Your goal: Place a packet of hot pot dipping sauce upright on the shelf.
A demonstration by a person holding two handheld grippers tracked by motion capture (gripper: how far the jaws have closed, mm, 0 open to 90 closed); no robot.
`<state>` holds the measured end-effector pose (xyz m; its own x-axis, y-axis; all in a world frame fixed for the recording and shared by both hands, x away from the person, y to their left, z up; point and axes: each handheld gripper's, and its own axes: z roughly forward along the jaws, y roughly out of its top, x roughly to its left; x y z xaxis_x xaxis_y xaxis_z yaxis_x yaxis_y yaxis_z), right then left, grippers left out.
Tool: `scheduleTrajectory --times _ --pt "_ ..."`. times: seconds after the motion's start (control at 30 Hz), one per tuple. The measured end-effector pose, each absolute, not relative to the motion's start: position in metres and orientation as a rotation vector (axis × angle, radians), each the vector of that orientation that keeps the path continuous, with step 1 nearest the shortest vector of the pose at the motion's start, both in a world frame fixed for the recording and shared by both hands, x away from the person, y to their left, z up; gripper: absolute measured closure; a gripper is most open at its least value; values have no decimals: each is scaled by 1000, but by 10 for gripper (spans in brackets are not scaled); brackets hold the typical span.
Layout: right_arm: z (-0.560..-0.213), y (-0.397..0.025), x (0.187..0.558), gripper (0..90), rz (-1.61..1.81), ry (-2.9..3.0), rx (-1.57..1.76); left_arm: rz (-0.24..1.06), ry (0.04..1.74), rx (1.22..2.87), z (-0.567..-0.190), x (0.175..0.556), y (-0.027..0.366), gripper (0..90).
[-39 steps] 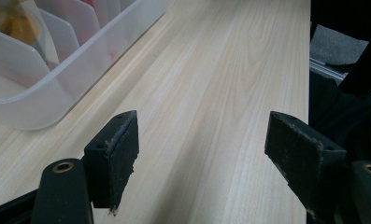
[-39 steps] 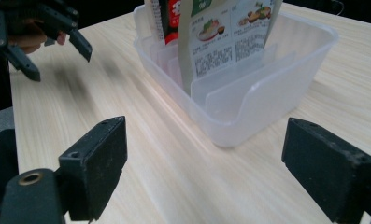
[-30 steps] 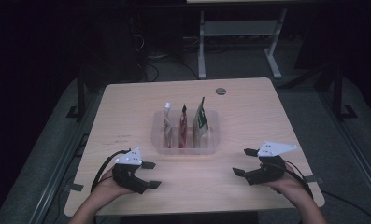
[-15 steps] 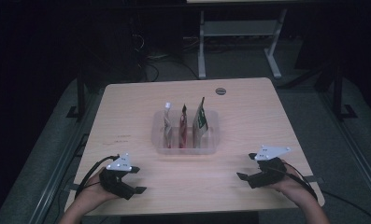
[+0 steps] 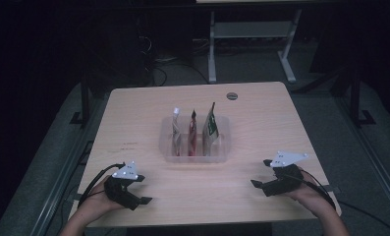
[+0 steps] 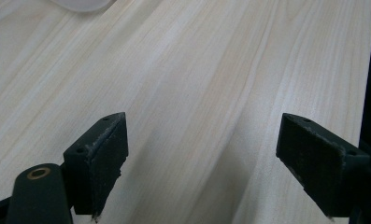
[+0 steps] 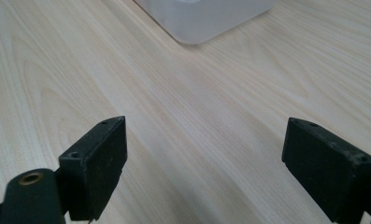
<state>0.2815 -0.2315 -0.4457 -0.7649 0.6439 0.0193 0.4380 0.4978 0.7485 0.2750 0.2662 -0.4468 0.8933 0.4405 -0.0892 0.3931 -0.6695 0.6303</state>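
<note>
In the high view, the left gripper (image 5: 139,190) sat at the lower left of the frame, near the front edge of the wooden table (image 5: 261,123), and the right gripper (image 5: 264,173) sat at the lower right, each held in a hand coming up from the bottom edge. Both were well apart from the clear plastic tray (image 5: 166,147) at the middle of the frame. Three pouches stood upright in that tray, side by side: a white pouch (image 5: 176,129) on the left, a red pouch (image 5: 192,132) in the middle and a green pouch (image 5: 210,126) on the right.

The gripper views gave what the high view was too small to settle. In the left gripper view, the left gripper (image 6: 199,163) had its jaws spread wide, with bare wood grain between them and nothing held; a pale corner of the tray (image 6: 82,4) sat at the top left edge. In the right gripper view, the right gripper (image 7: 204,165) was likewise spread wide over bare wood, and the frosted wall of the tray (image 7: 206,18) filled the top centre, apart from the jaws. The pouches themselves could be told only from the high view; from the gripper views, their colours could not be made out.
</note>
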Motion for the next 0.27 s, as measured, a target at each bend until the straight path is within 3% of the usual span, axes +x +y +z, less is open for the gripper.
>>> scheduleTrajectory --times 0.27 --pt "-446 -232 282 137 1130 2483 914 97 589 2386 -448 275 265 161"
